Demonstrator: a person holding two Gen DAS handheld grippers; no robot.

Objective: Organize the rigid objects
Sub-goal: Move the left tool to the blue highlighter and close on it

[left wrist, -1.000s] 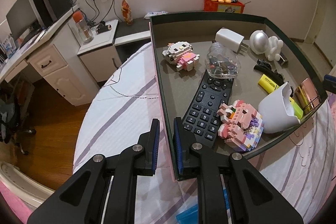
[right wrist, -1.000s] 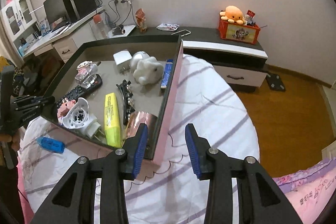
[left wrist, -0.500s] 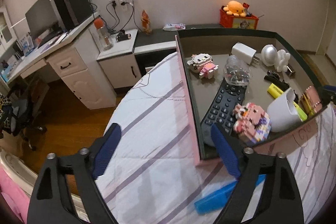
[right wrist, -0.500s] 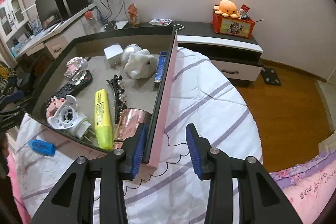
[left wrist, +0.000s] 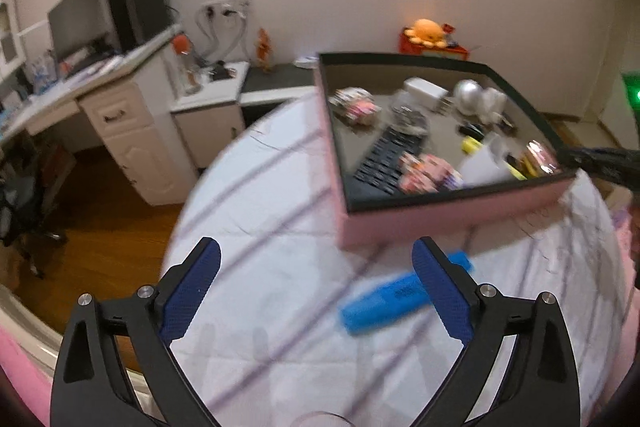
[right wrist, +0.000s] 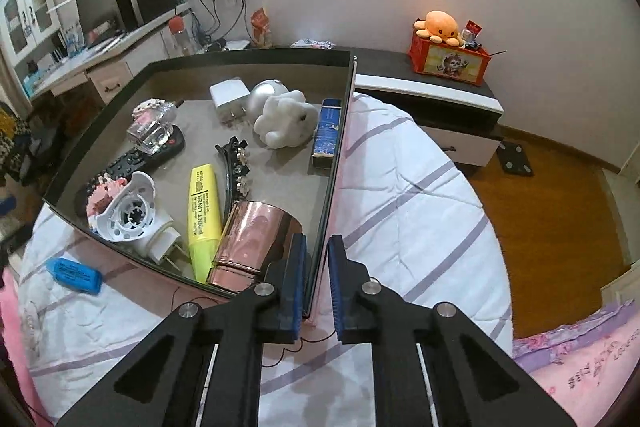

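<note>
Blurred tray, hidden corners

My left view smears the tray (left wrist: 448, 223) contents, so the small figures by the remote (left wrist: 384, 155) are unreadable. In my right view, my right gripper (right wrist: 317, 281) pads cover the tray's near corner, the copper cup (right wrist: 256, 239) hides the highlighter (right wrist: 203, 207) tip, and the white fan part (right wrist: 128, 209) covers the pink brick figure.
</note>
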